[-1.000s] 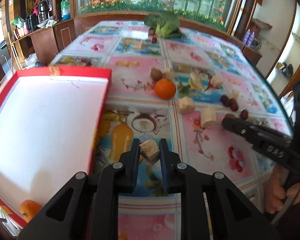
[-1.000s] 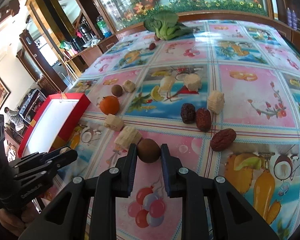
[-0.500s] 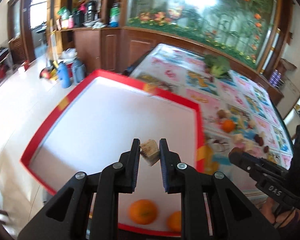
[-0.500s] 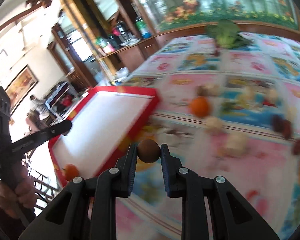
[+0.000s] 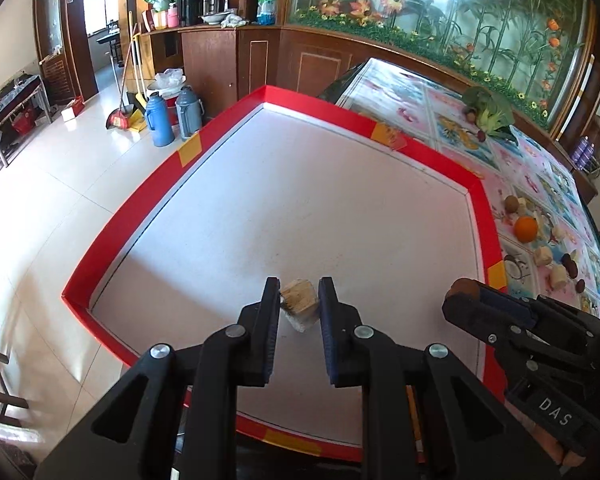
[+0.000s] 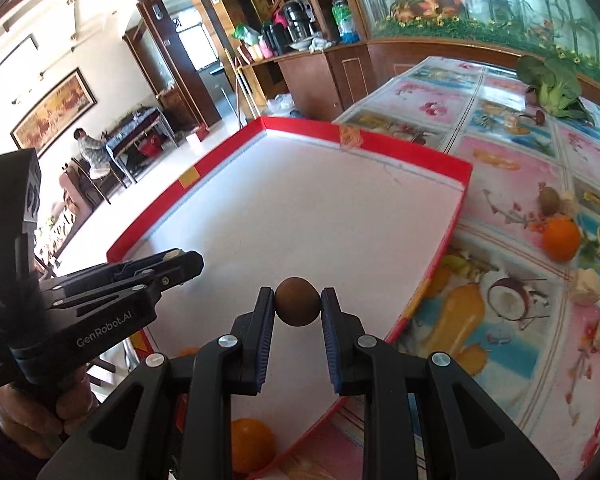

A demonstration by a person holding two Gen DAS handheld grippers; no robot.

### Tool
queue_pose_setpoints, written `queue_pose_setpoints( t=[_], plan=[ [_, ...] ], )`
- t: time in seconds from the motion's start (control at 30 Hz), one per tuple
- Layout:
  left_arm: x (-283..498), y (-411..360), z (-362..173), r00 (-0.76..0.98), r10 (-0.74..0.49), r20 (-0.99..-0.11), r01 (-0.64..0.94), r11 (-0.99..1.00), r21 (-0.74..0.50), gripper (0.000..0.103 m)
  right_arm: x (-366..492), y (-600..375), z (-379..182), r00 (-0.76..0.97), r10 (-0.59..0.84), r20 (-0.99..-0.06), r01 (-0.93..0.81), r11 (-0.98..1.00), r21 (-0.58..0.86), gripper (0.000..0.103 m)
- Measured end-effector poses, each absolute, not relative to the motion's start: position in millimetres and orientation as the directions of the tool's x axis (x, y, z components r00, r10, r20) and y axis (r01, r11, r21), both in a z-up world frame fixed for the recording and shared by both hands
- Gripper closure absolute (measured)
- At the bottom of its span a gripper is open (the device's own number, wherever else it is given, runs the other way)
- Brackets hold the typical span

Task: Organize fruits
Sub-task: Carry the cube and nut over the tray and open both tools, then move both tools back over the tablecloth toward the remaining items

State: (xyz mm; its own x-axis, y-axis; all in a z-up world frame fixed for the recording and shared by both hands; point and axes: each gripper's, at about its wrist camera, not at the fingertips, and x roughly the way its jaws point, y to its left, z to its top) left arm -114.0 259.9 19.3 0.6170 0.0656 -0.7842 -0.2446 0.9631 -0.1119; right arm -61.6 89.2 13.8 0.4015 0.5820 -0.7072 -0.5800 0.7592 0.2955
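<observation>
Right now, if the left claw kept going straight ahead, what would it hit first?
Probably the white floor of the red tray. The left claw, shut on a tan fruit chunk, tilts down over it; nothing shows between, though depth is unclear.

Fruit-print tabletop (image 6: 512, 184) carrying a red-rimmed white tray (image 6: 466, 170), an orange (image 6: 561, 238), a brown kiwi (image 6: 549, 200), pale chunks and leafy greens (image 6: 556, 84).

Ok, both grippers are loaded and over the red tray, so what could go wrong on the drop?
The round brown fruit in the right gripper could roll once released and bump the orange at the tray's near edge. The left gripper pinches its tan chunk at the fingertips, so it might slip early. The two grippers sit close and could collide.
</observation>
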Motion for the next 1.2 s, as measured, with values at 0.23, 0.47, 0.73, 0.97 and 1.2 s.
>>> queue_pose_setpoints(
  t=[0.23, 0.47, 0.73, 0.97, 1.2],
  plan=[
    [-115, 263, 19, 0.597, 0.092, -0.797, -0.277, 0.956, -0.097, 0.081, -62, 97, 10, 0.405, 0.536, -0.741, -0.562, 0.785, 0.260, 0.081],
    [-120, 256, 31, 0.607, 0.177, -0.775, -0.311, 0.950, -0.026, 0.042, -60, 79, 17, 0.427, 0.540, -0.725, -0.539, 0.796, 0.276, 0.074],
    [-124, 237, 49, 0.631, 0.221, -0.744, -0.296, 0.955, 0.033, 0.035, -62, 37, 34, 0.512, 0.541, -0.667, -0.492, 0.821, 0.288, 0.062],
    [-123, 218, 55, 0.633, 0.230, -0.740, -0.273, 0.960, 0.065, 0.033, -58, -2, 37, 0.542, 0.540, -0.643, -0.433, 0.836, 0.338, 0.062],
    [-123, 195, 61, 0.639, 0.233, -0.733, -0.240, 0.966, 0.097, 0.029, -59, -38, 37, 0.570, 0.534, -0.624, -0.387, 0.845, 0.370, 0.062]
  ],
)
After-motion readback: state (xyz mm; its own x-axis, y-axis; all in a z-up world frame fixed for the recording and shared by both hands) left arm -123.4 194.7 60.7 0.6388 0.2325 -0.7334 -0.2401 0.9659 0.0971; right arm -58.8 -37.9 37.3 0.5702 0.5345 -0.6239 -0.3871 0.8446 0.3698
